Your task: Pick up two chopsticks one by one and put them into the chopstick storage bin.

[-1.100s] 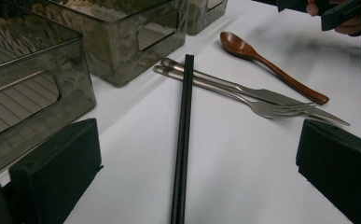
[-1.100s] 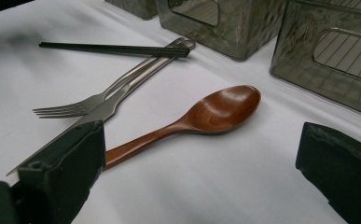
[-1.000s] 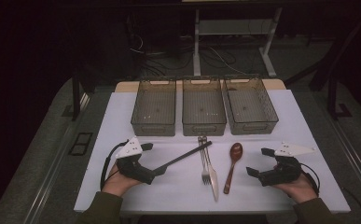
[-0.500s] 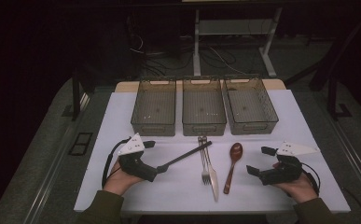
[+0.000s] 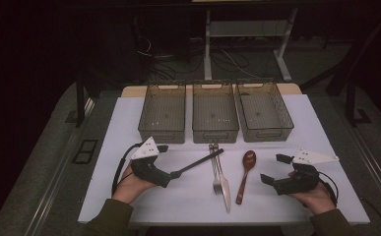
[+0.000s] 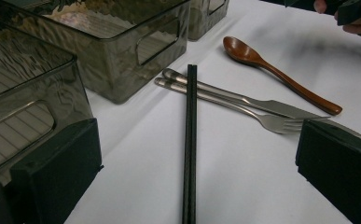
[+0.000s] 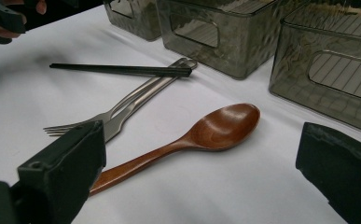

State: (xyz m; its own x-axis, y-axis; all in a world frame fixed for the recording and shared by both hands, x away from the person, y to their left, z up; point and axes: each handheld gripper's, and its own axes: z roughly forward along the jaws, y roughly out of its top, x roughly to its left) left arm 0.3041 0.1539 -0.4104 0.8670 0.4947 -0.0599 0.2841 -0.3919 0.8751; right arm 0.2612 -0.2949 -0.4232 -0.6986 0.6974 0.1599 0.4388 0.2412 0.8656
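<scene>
A pair of black chopsticks [image 5: 200,162] [image 6: 190,135] lies on the white table [image 5: 188,201], its far end resting across the handles of a metal fork [image 5: 216,172] [image 6: 267,122] and knife [image 5: 223,189]. My left gripper [image 5: 166,162] [image 6: 194,161] is open, its jaws wide apart on either side of the chopsticks' near end without touching them. A brown wooden spoon [image 5: 244,174] [image 7: 206,135] lies right of the knife. My right gripper [image 5: 275,168] [image 7: 204,163] is open and empty, low over the table just right of the spoon.
Three empty smoky-clear bins stand in a row behind the cutlery: left [image 5: 162,112], middle [image 5: 214,111], right [image 5: 265,110]. The table's front edge runs just under both forearms. Bare white table lies left of the left hand.
My left gripper has edged slightly right, along the chopsticks' near end. The right gripper and the cutlery have not moved.
</scene>
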